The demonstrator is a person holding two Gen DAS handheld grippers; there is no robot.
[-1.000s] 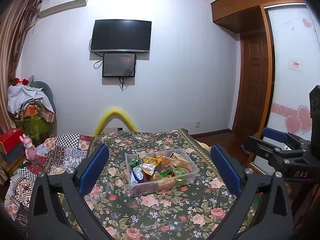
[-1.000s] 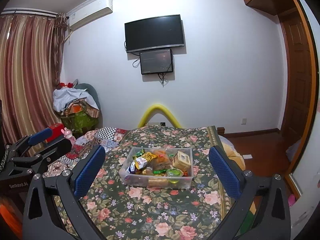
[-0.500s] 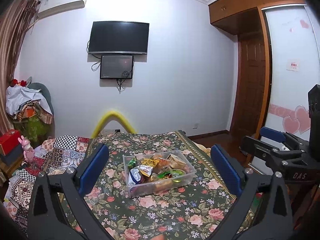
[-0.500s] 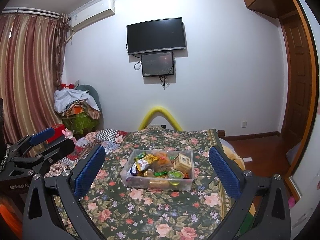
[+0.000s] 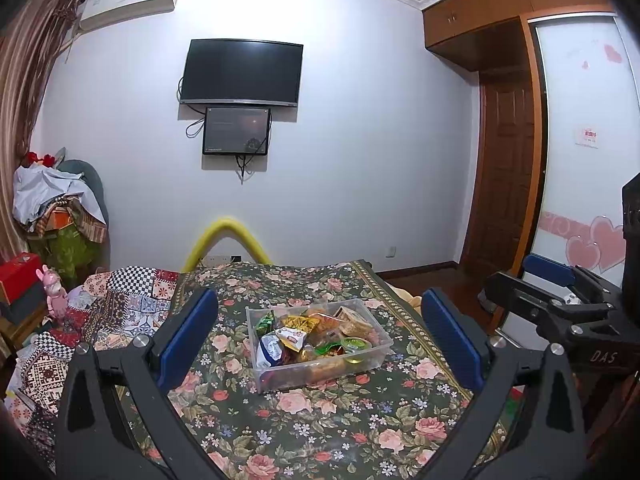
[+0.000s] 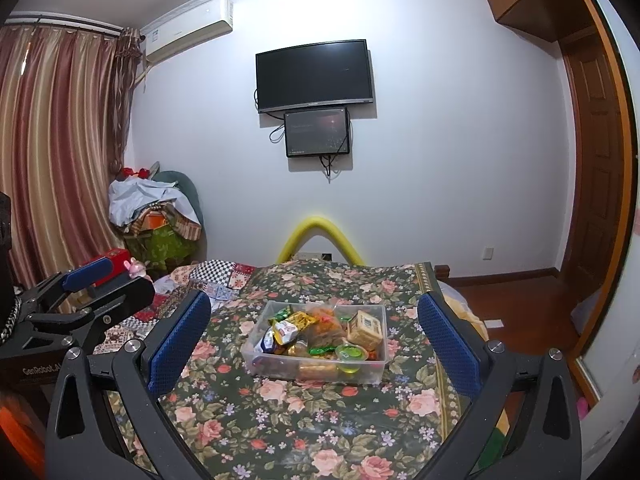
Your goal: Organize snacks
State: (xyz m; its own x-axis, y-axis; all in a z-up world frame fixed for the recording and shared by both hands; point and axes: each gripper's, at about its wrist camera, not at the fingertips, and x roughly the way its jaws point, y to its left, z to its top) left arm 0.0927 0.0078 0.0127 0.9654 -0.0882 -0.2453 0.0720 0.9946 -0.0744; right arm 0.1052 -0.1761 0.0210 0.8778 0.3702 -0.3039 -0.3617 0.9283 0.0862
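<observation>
Through the left wrist camera we see our left gripper [image 5: 318, 336] held with its jaws spread wide and nothing between the blue pads [image 5: 188, 334]. Framed in that gap, well ahead of the fingertips, a clear plastic container [image 5: 320, 372] sits on the dark floral tablecloth [image 5: 320, 432]. It is filled with mixed snacks: a white and blue packet [image 5: 269, 350] at the near left, a yellow packet [image 5: 300, 323] behind it, a green jelly cup [image 5: 355, 345] at the near right and a tan biscuit pack [image 5: 354, 318] toward the far right. Our right gripper [image 5: 560, 300] shows at the right edge, off the table's side, also parted. On the far wall hang a television [image 5: 241, 73] and a smaller screen [image 5: 236, 131], with a yellow foam arch [image 5: 226, 238] beyond the table.

Through the right wrist camera our right gripper [image 6: 314, 334] is likewise wide apart and empty, and the container [image 6: 360, 374] lies centred between its pads [image 6: 446, 340], near the table's middle and untouched. Here we see the biscuit pack [image 6: 365, 329] standing at the right, the jelly cup [image 6: 351, 354] in front of it, and the yellow packet [image 6: 298, 320] at the left. Our left gripper [image 6: 100, 284] appears at the left edge over a patchwork cloth [image 6: 224, 276], its fingers apart. Striped curtains [image 6: 52, 152] and an air conditioner [image 6: 188, 30] fill the upper left.
</observation>
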